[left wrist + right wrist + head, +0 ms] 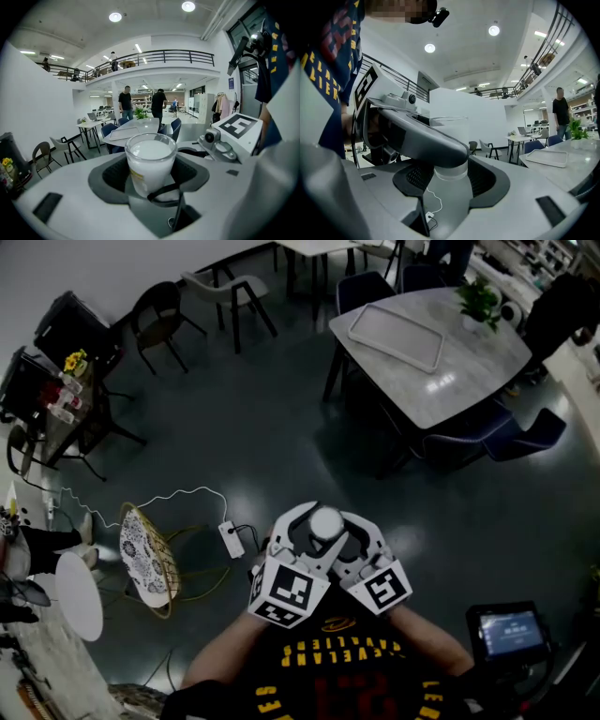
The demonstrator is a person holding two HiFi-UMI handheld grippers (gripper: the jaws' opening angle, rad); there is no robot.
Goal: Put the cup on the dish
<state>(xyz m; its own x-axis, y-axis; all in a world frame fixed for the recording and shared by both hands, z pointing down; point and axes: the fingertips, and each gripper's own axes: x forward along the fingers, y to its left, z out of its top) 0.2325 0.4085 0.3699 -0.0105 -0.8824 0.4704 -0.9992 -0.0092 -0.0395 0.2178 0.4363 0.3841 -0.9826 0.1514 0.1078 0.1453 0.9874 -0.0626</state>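
A clear glass cup (325,521) with a white filling is held in the air over the dark floor, close in front of the person's chest. Both grippers meet on it. In the left gripper view the cup (150,159) stands upright between the dark pads (114,174) of my left gripper (151,168), which touch its sides. In the right gripper view the cup (451,131) sits between the jaws of my right gripper (452,183), and a jaw of the left gripper (417,136) crosses in front of it. No dish can be made out for sure.
A grey table (469,371) with a white tray (396,334) and a potted plant (480,302) stands far right, blue chairs (520,437) around it. A patterned round chair (142,559), a small white round table (77,596) and a floor power strip (232,539) lie left. People stand in the background.
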